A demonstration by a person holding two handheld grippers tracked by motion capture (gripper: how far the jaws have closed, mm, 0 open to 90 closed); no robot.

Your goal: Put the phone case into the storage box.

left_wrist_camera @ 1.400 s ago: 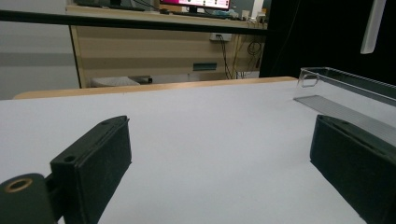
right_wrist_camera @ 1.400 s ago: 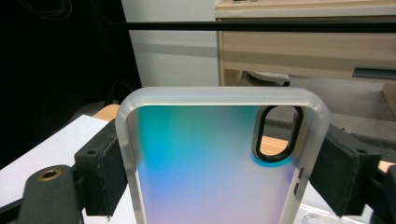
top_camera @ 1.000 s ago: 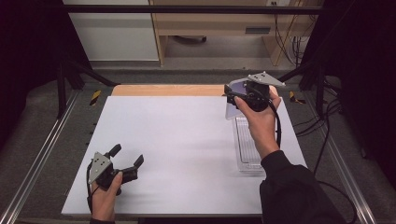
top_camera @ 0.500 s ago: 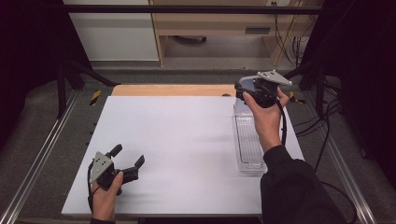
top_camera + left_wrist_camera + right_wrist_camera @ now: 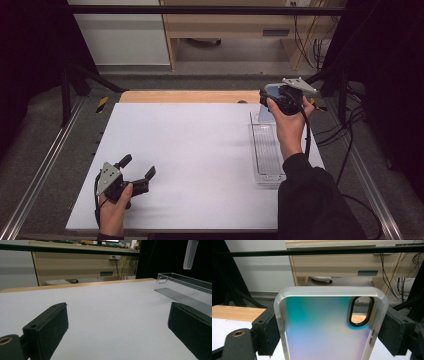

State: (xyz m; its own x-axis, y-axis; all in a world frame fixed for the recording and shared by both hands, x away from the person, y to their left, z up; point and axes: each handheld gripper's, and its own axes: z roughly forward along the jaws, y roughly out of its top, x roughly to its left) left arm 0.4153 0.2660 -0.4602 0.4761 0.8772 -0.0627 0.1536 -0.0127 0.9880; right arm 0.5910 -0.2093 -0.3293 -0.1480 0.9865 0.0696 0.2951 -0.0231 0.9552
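Note:
An iridescent phone case (image 5: pixel 327 325) with frosted edges and an oval camera hole stands between the pads of my right gripper (image 5: pixel 329 336), which is shut on its two long sides. In the high view my right gripper (image 5: pixel 272 100) holds the phone case (image 5: pixel 266 114) above the far end of a clear plastic tray (image 5: pixel 270 172) at the table's right. My left gripper (image 5: pixel 137 170) rests open near the front left of the white table (image 5: pixel 190 150), with nothing between its jaws. In the left gripper view the clear tray (image 5: pixel 185 281) lies far right, with the case's edge (image 5: pixel 190 253) hanging above it.
A wooden strip (image 5: pixel 190 96) borders the table's far edge. Metal rails (image 5: pixel 45 165) run along both sides. Cables (image 5: pixel 350 150) trail on the floor at the right. A wooden cabinet (image 5: pixel 250 25) stands behind the table.
My right gripper has carried the phone case to the right and slightly down, over the tray's far end. The left gripper has stayed still.

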